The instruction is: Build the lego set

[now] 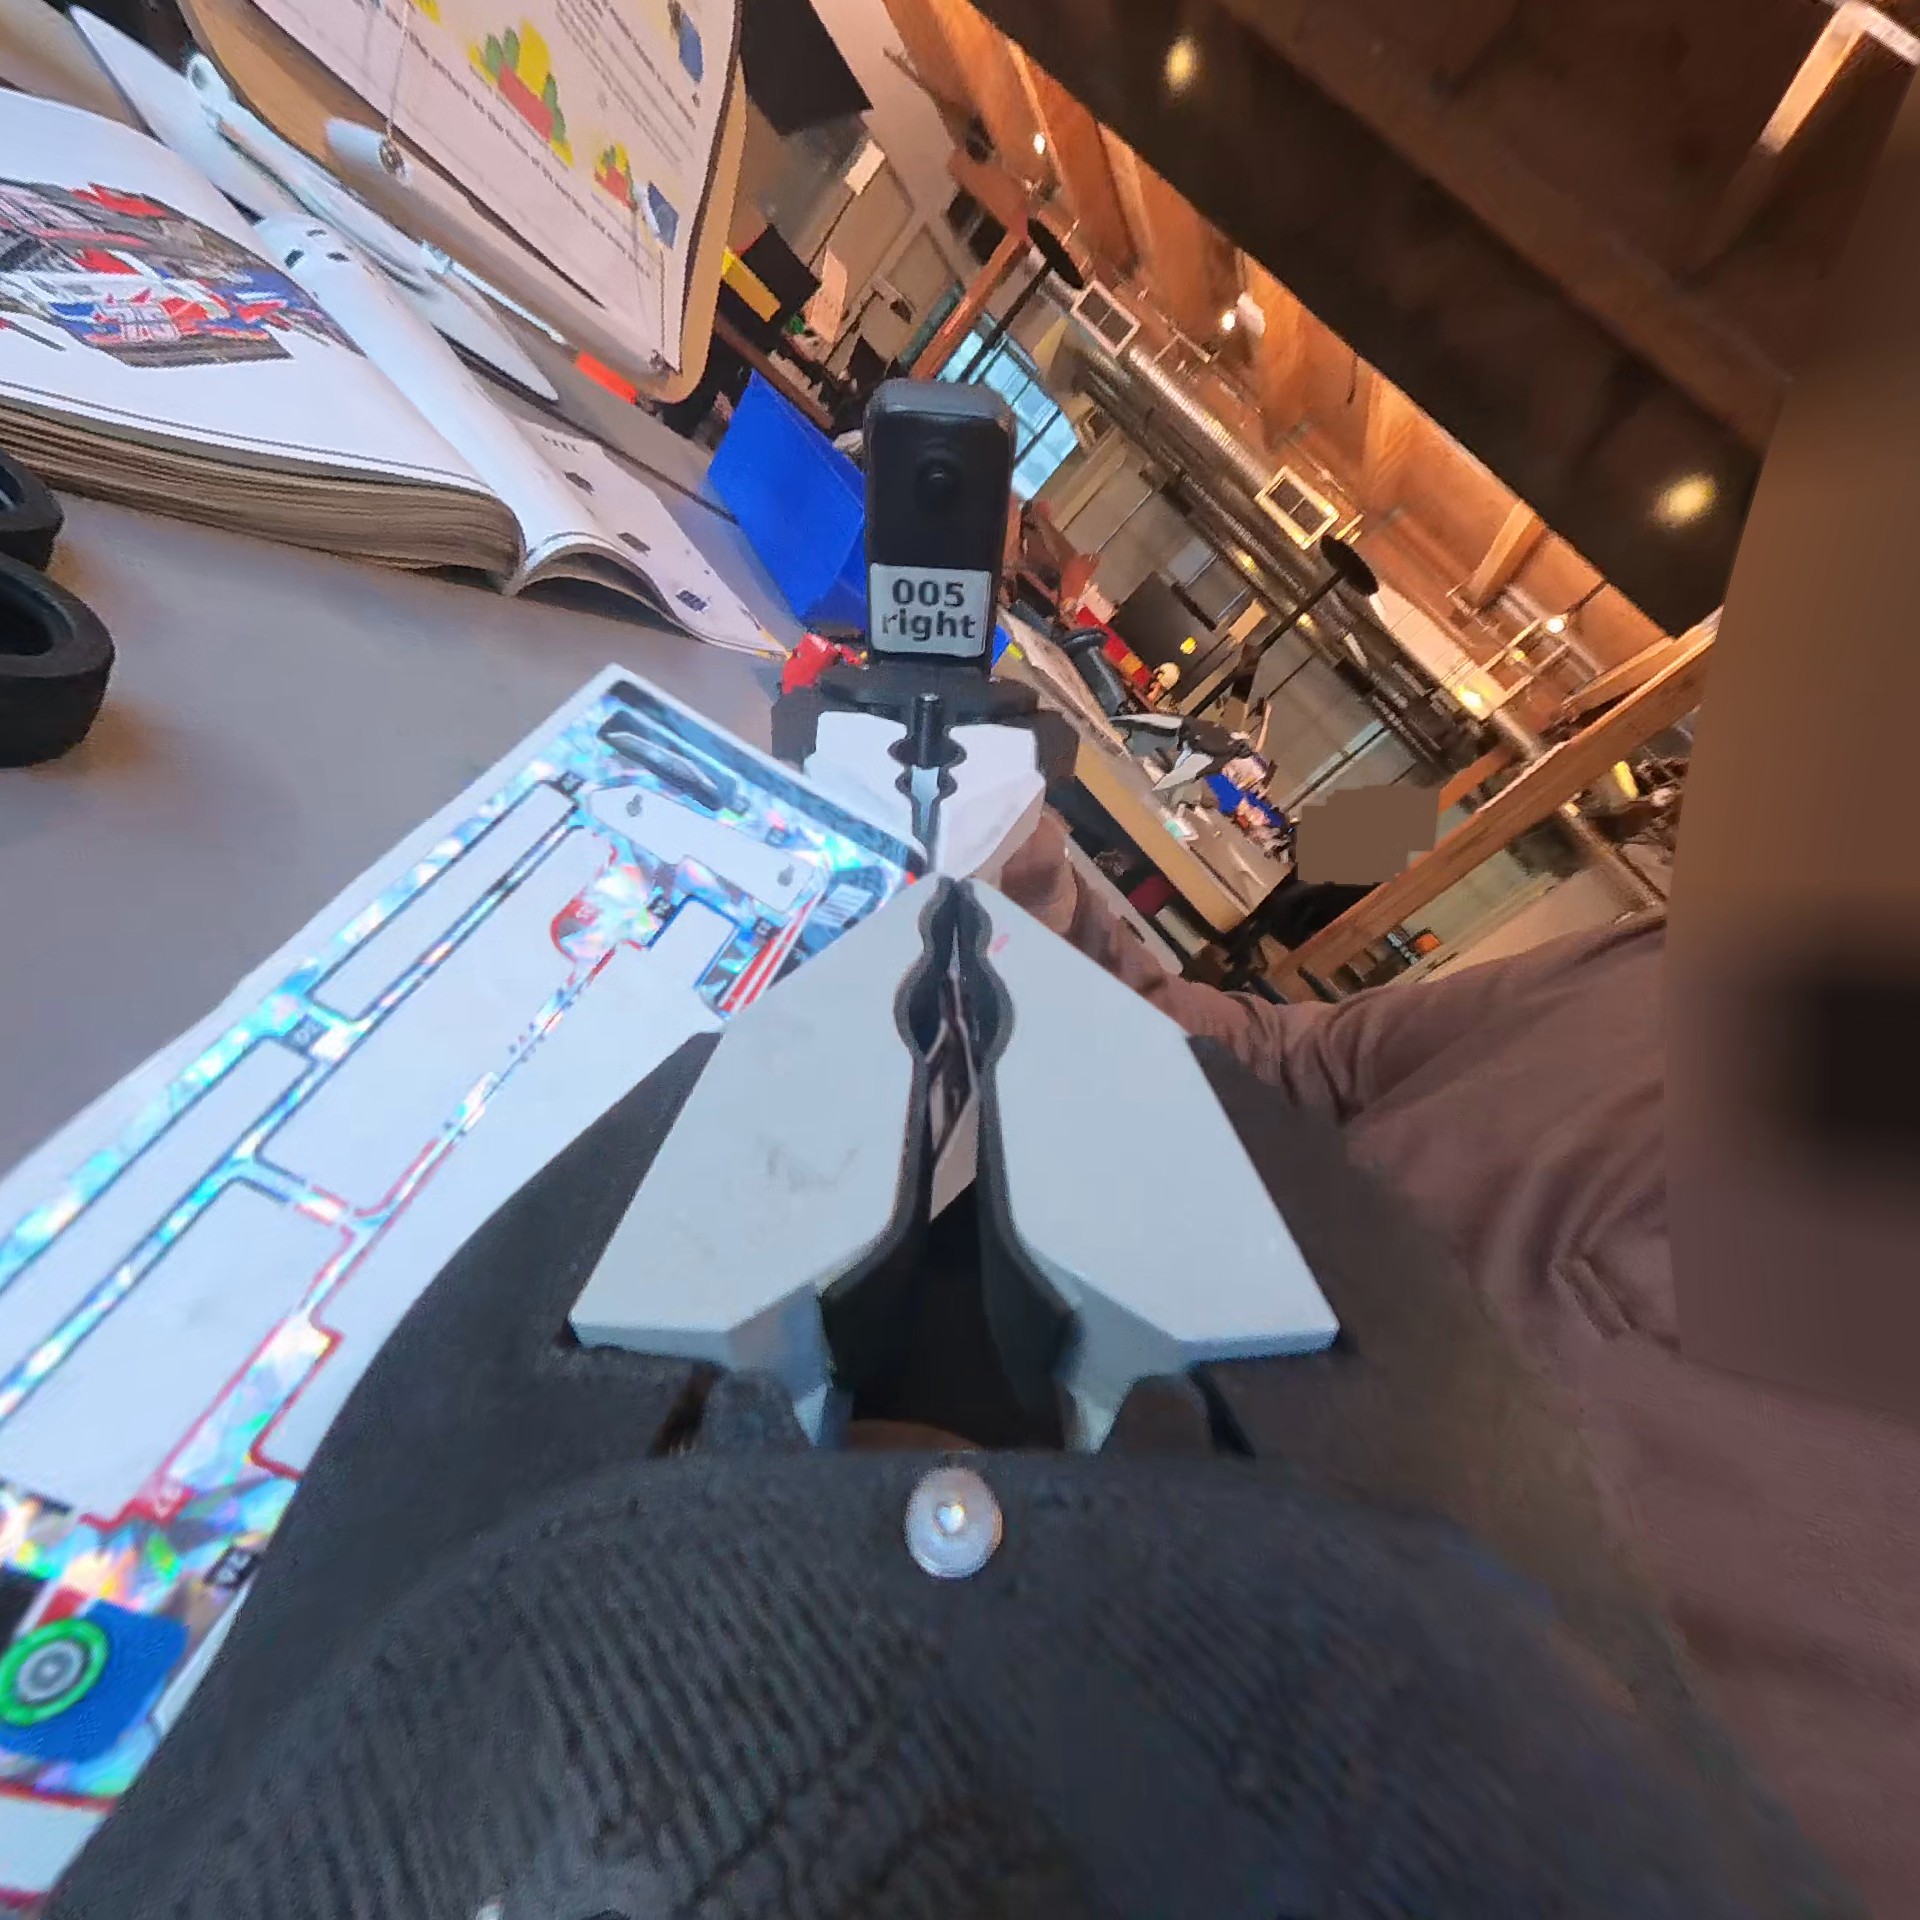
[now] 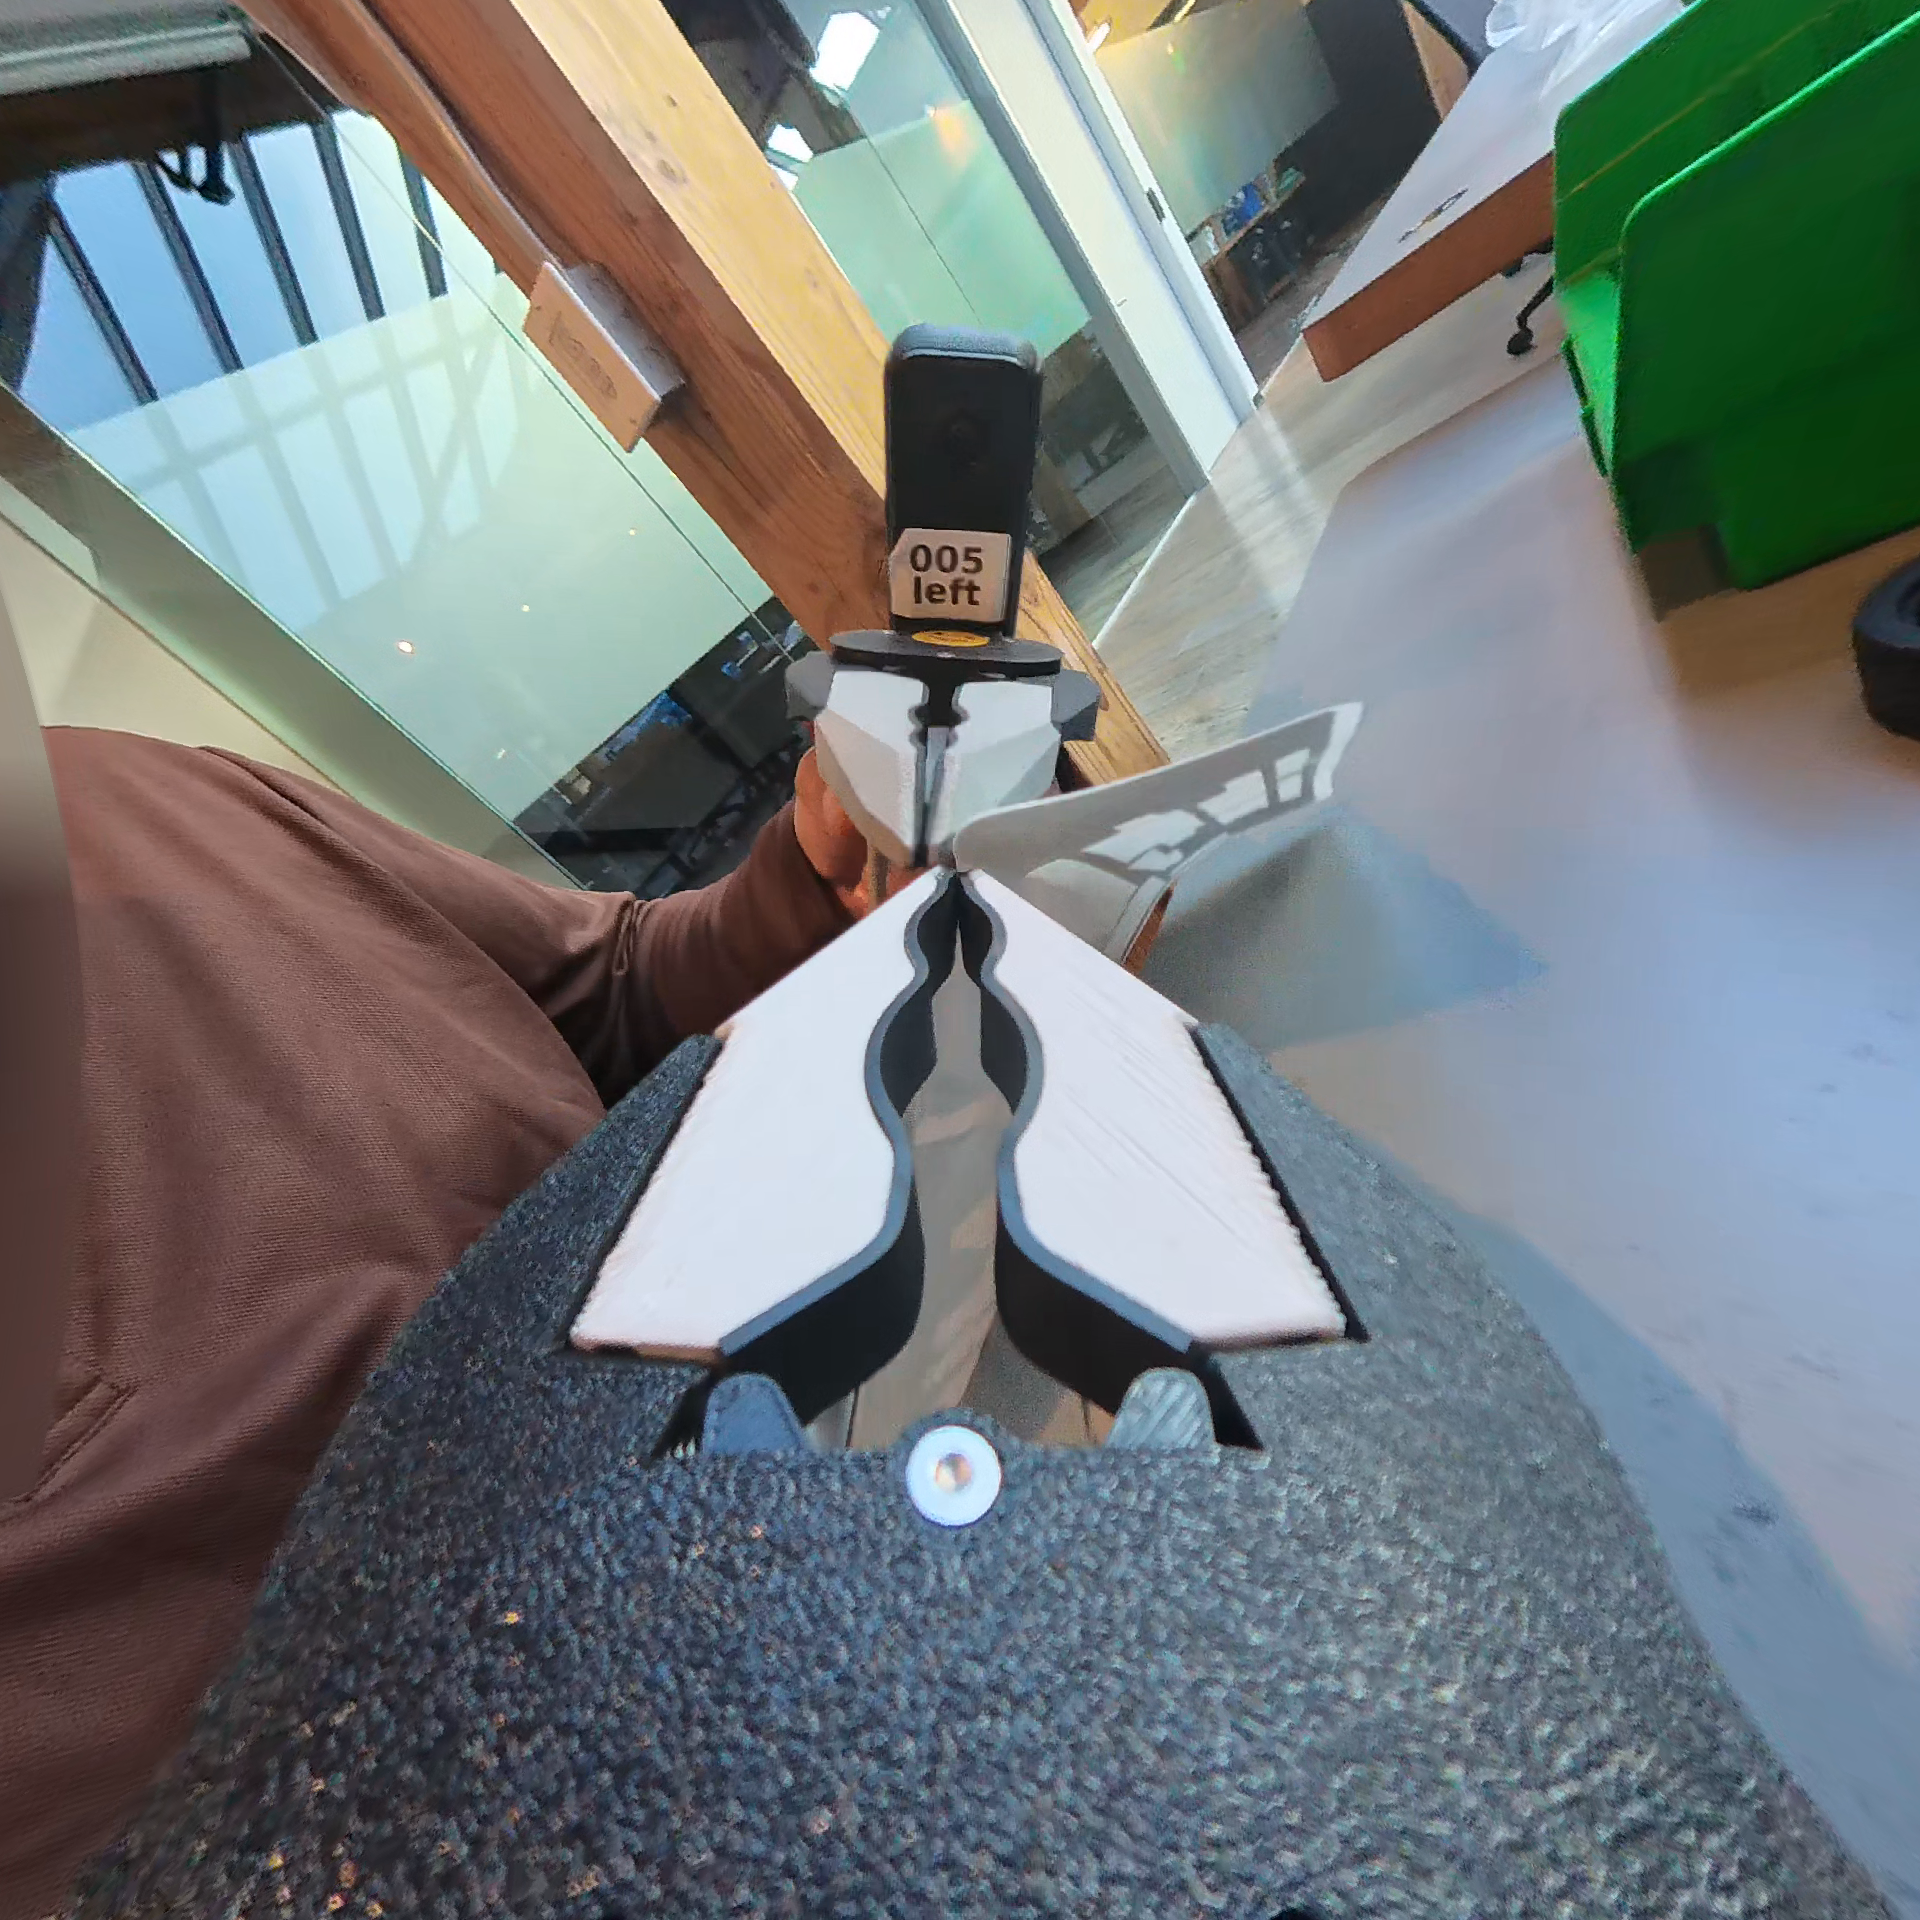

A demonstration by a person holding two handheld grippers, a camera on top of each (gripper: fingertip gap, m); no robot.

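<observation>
In the left wrist view my left gripper is shut on a narrow printed sticker that stands edge-on between its pads. The shiny sticker sheet spreads out to its left, above the grey table. My right gripper faces it tip to tip and pinches the sheet's near corner. In the right wrist view my right gripper is shut on that corner, and the sheet's white back curves away to the right. The left gripper is shut there, right at my tips.
An open instruction book and black tyres lie at the left on the table. A blue bin stands behind. Green bins and another tyre are at the right. A person's brown sleeve is close by. Left and right tips are no more than a few centimetres apart.
</observation>
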